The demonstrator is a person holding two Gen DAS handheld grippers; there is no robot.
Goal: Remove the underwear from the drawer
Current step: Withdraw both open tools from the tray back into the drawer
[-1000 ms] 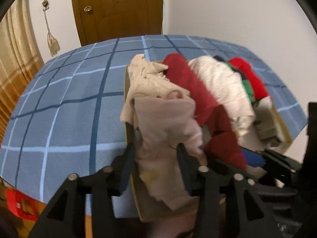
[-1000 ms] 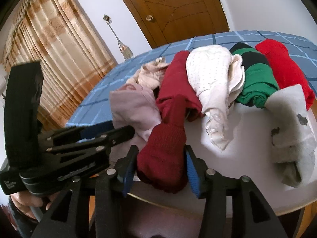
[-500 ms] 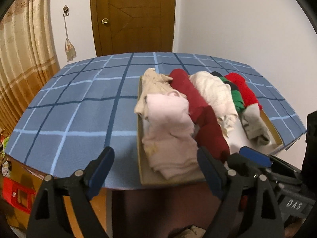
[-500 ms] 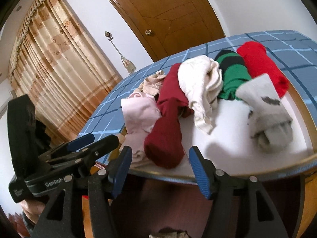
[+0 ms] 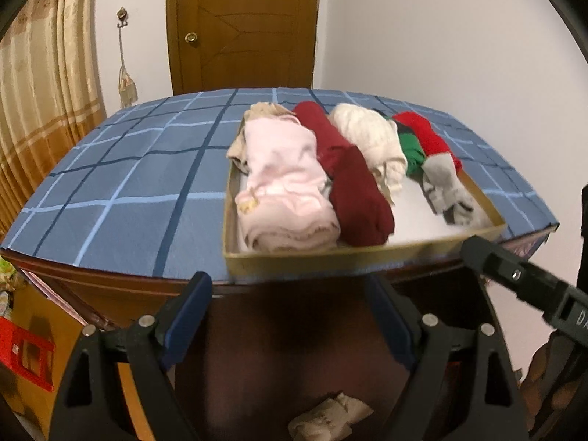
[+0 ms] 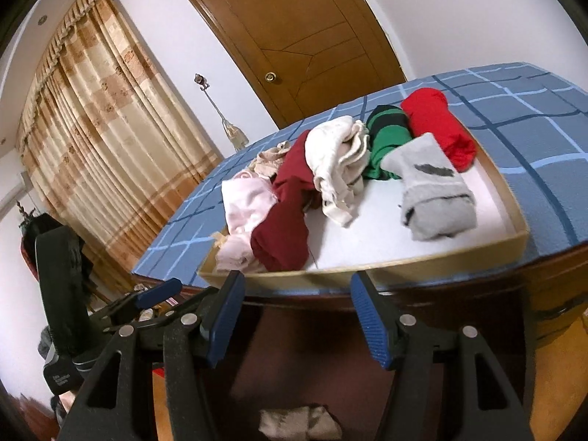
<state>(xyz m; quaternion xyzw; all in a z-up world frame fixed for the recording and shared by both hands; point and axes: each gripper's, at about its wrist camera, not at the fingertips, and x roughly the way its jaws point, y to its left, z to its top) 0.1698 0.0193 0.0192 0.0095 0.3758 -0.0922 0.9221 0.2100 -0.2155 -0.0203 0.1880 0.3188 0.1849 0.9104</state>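
Observation:
A shallow tan drawer tray (image 5: 330,257) (image 6: 367,268) sits at the near edge of a table with a blue checked cloth (image 5: 128,176). It holds rolled underwear: pink (image 5: 283,183) (image 6: 246,205), dark red (image 5: 352,187) (image 6: 286,220), cream (image 5: 371,139) (image 6: 334,158), green (image 6: 387,136), bright red (image 6: 437,125) and grey (image 5: 444,187) (image 6: 433,191). My left gripper (image 5: 288,321) is open and empty, below and in front of the tray. My right gripper (image 6: 296,318) is open and empty, also in front of the tray.
A beige cloth lies on the floor under the table (image 5: 330,419) (image 6: 297,422). A wooden door (image 5: 242,25) and a curtain (image 6: 103,136) stand behind. A red crate (image 5: 25,356) is at the lower left. The right gripper's body shows at the right of the left wrist view (image 5: 522,279).
Both grippers have let go of the pink and dark red rolls, opened, and pulled back and down from the tray. The rolls lie in the tray.

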